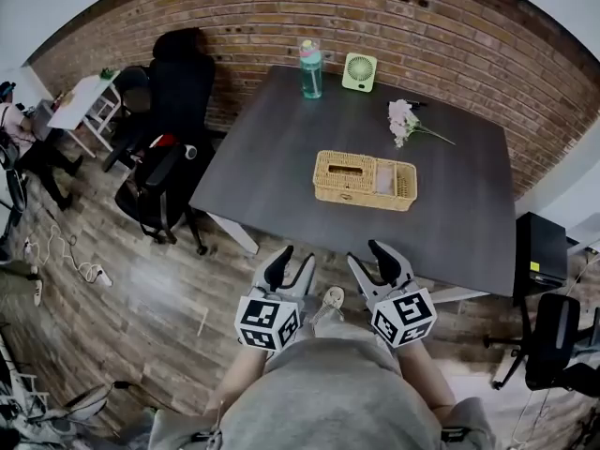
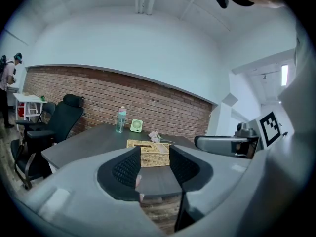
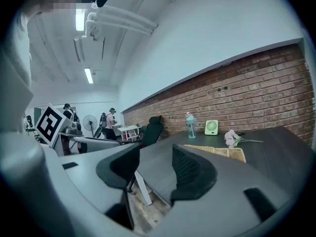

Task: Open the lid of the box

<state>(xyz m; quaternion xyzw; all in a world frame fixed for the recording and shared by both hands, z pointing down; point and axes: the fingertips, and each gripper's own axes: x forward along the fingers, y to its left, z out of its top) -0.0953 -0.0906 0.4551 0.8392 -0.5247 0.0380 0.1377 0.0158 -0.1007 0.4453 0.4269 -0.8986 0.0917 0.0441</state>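
Head view: woven box (image 1: pixel 365 180) sat at frame centre on the dark bench (image 1: pixel 281 129), its lid (image 1: pixel 343 166) apparently flat over the left part. The left gripper (image 1: pixel 291 268) and right gripper (image 1: pixel 375 264) hung at lower centre, well apart from the box. Left gripper view: jaws spread, nothing held, box framed far off between them. Right gripper view: jaws spread, nothing held, box right of centre. Judged: wicker is light and stiff and may slide, so steady the body and pinch the lid's edge.
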